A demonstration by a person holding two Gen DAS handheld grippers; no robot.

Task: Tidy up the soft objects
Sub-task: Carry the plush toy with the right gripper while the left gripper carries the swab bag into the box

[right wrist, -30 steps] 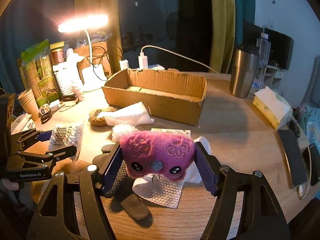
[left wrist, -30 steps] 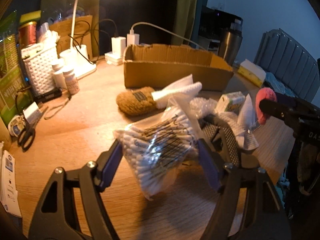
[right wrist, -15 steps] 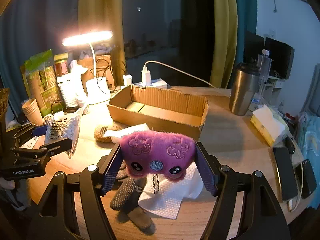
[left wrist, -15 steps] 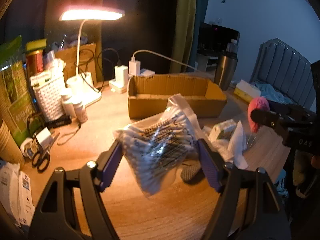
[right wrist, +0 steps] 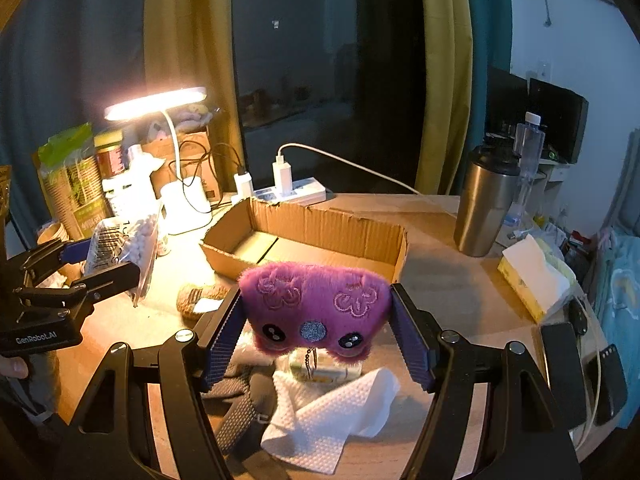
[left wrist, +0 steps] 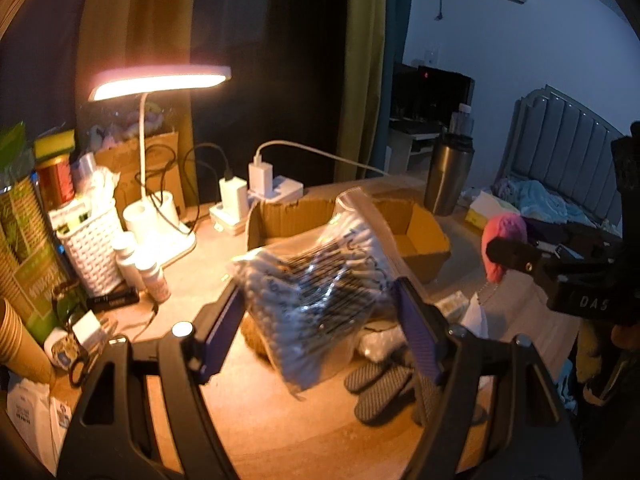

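My left gripper (left wrist: 316,312) is shut on a clear bag of cotton swabs (left wrist: 316,288) and holds it well above the table, in front of the open cardboard box (left wrist: 420,236). The bag also shows in the right wrist view (right wrist: 124,248). My right gripper (right wrist: 316,320) is shut on a pink plush toy (right wrist: 316,304), raised above the table; the toy shows at the right in the left wrist view (left wrist: 502,240). The cardboard box (right wrist: 304,236) lies behind it. Below lie a white paper towel (right wrist: 332,412), grey gloves (left wrist: 380,384) and a brown knitted piece (right wrist: 196,296).
A lit desk lamp (left wrist: 160,80), white basket (left wrist: 90,248), small bottles (left wrist: 154,276), power strip (right wrist: 292,192) and cables stand at the back left. A steel tumbler (right wrist: 486,204), tissue pack (right wrist: 532,276) and phones (right wrist: 604,384) are at the right.
Both grippers have risen higher above the table with their loads. The swab bag now hangs in front of the cardboard box.
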